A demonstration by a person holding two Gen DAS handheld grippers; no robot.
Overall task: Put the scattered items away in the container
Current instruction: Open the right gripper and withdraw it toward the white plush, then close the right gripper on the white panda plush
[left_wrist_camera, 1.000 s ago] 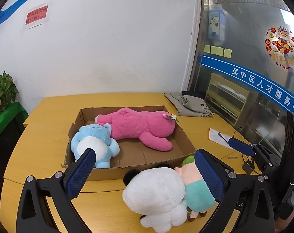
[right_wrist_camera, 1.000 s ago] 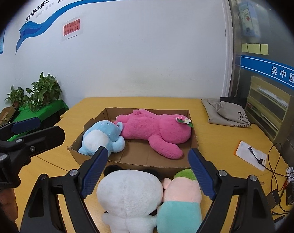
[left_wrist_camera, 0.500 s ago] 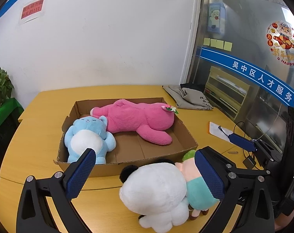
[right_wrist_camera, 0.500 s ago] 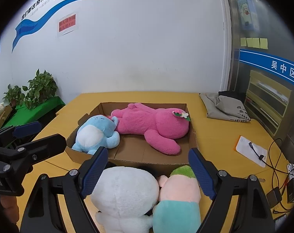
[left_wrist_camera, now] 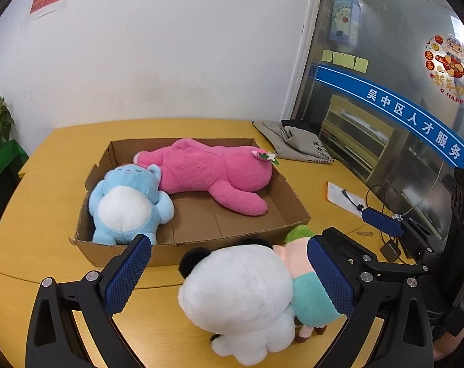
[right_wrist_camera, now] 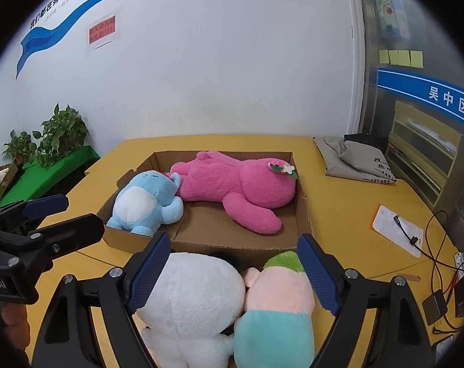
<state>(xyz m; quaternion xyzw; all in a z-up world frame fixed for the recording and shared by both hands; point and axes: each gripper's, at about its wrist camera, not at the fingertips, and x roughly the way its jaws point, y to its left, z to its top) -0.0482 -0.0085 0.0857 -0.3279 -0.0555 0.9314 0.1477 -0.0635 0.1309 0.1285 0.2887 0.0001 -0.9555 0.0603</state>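
Yellow table; cardboard box holds pink and blue plushes; white panda plush and green-haired doll touching just outside its near wall; right tongs nearer, wide open, empty, straddling both; left tongs likewise open.

Open cardboard box mid-frame holds a pink plush lying sideways and a blue bear face-up; white panda plush and pink-and-teal doll stand touching below it.

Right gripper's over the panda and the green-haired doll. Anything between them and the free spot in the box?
Only the near wall of the cardboard box. The white panda plush and green-haired doll sit against it; they must clear it to reach the bare floor beyond.
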